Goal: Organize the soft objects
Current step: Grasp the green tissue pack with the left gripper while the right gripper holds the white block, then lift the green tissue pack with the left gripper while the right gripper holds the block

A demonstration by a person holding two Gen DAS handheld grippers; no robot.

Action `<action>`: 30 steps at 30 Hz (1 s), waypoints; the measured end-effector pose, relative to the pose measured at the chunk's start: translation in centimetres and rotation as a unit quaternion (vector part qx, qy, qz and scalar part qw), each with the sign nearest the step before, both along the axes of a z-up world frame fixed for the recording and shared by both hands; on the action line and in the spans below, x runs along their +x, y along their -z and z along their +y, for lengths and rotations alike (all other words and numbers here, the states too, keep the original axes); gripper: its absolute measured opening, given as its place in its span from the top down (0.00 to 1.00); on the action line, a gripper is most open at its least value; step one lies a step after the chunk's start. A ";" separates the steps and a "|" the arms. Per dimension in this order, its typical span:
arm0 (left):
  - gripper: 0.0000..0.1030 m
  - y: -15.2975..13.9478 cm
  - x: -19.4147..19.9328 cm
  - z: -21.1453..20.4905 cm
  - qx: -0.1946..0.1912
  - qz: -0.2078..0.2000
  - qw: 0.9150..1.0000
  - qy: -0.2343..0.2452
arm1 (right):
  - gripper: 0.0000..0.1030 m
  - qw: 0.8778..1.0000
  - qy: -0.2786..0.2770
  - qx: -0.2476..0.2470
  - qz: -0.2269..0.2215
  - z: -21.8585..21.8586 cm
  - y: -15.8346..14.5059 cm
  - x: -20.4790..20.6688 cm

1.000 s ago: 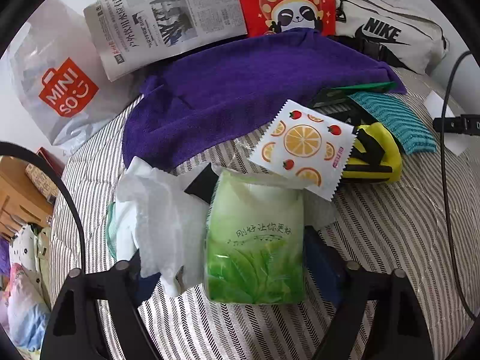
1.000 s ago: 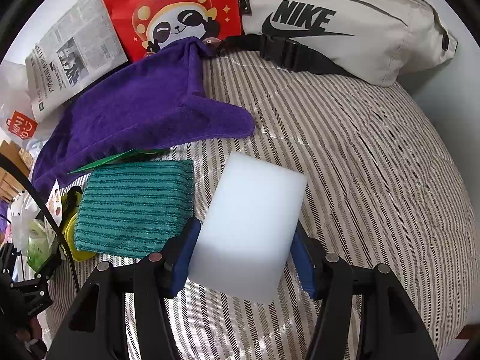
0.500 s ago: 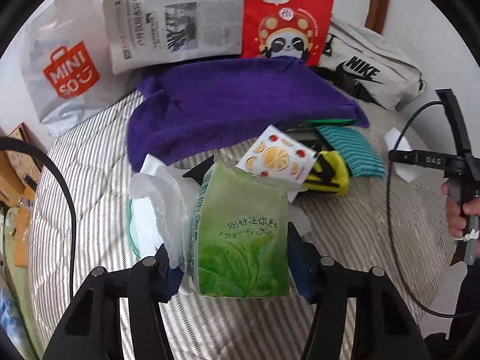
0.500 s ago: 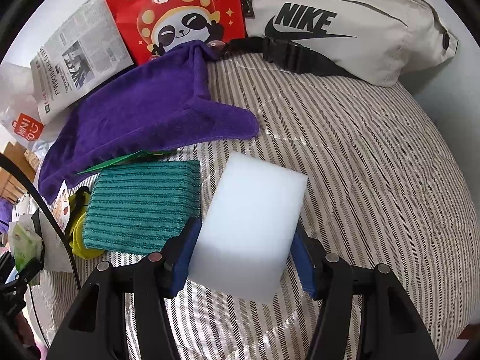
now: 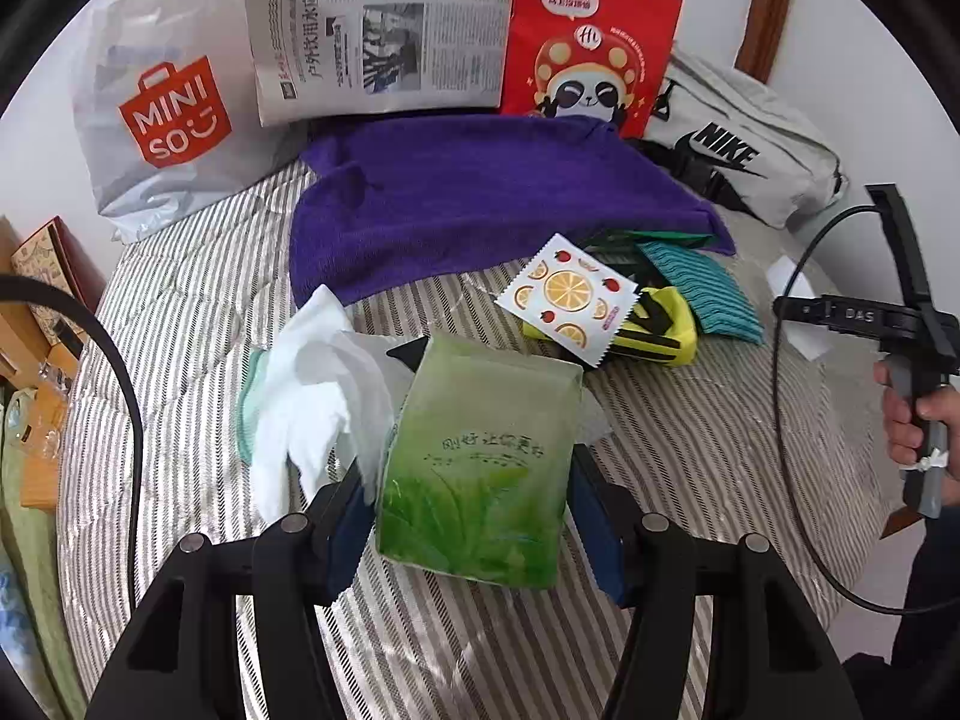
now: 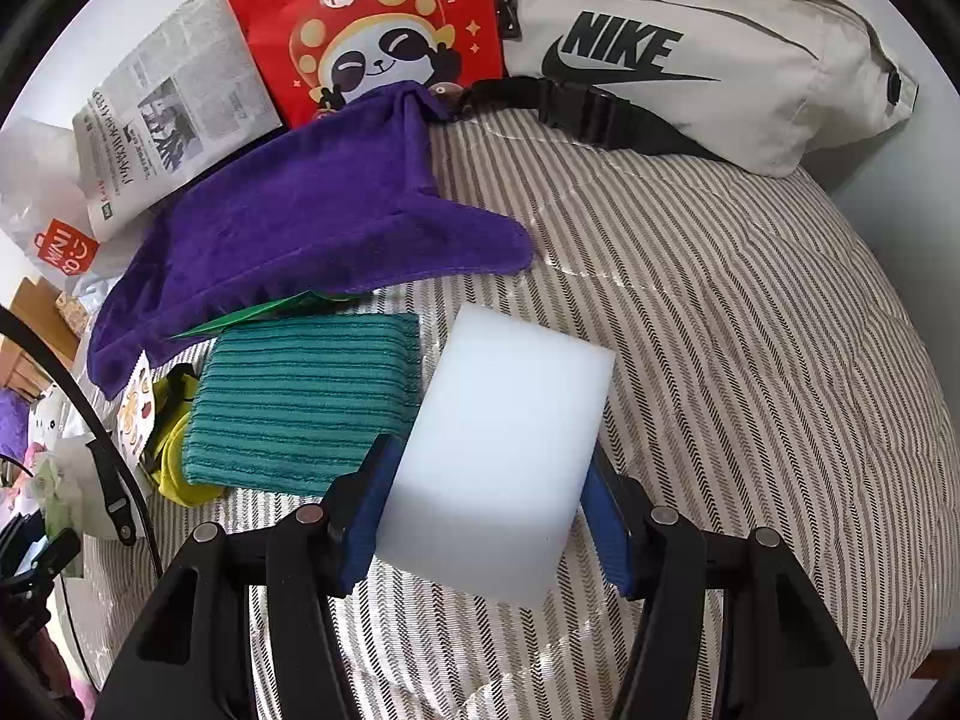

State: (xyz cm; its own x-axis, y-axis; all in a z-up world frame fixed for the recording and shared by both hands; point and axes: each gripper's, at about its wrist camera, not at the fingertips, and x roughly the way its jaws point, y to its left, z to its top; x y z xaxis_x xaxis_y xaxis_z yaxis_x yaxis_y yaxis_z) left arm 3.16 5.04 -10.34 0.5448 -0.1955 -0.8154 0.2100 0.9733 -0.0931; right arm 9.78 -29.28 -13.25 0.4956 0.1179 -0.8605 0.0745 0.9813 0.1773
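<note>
On a striped bed (image 5: 198, 300), the left gripper (image 5: 474, 516) clamps a green tissue pack (image 5: 480, 468), raised off the cover near the bed's front edge, beside crumpled white tissues (image 5: 318, 396). The right gripper (image 6: 486, 516) grips a white foam block (image 6: 504, 462) near the middle of the bed, just beside a folded teal cloth (image 6: 300, 402). A purple towel (image 5: 480, 204) lies toward the far edge.

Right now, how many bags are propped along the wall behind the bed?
3: the white Miniso bag at the left, the red panda bag in the middle, the grey Nike waist bag at the right. Others may be hidden outside the view.
</note>
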 end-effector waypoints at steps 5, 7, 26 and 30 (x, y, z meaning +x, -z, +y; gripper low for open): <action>0.43 -0.5 -0.4 0.7 -0.017 -0.006 1.000 -0.003 | 0.43 1.000 -0.006 -0.001 -0.001 0.4 -0.1 0.0; 0.43 -0.2 -0.3 0.6 -0.012 -0.003 1.000 -0.002 | 0.43 1.000 -0.010 -0.003 0.000 0.6 0.0 0.0; 0.36 0.7 -3.2 -2.3 0.013 0.019 0.999 0.034 | 0.43 1.000 -0.019 -0.003 0.001 1.2 -0.2 -0.7; 0.32 -0.5 -2.2 -3.2 0.012 -0.003 0.999 0.044 | 0.43 1.000 -0.017 -0.002 0.000 1.1 -0.3 -0.8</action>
State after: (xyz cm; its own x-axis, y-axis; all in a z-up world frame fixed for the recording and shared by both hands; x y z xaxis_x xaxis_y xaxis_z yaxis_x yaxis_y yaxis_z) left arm 0.93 1.81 -9.85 0.5315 -0.2243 -0.8169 0.2962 0.9526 -0.0688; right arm 8.94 -28.20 -12.96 0.4915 0.1310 -0.8609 0.0401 0.9842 0.1727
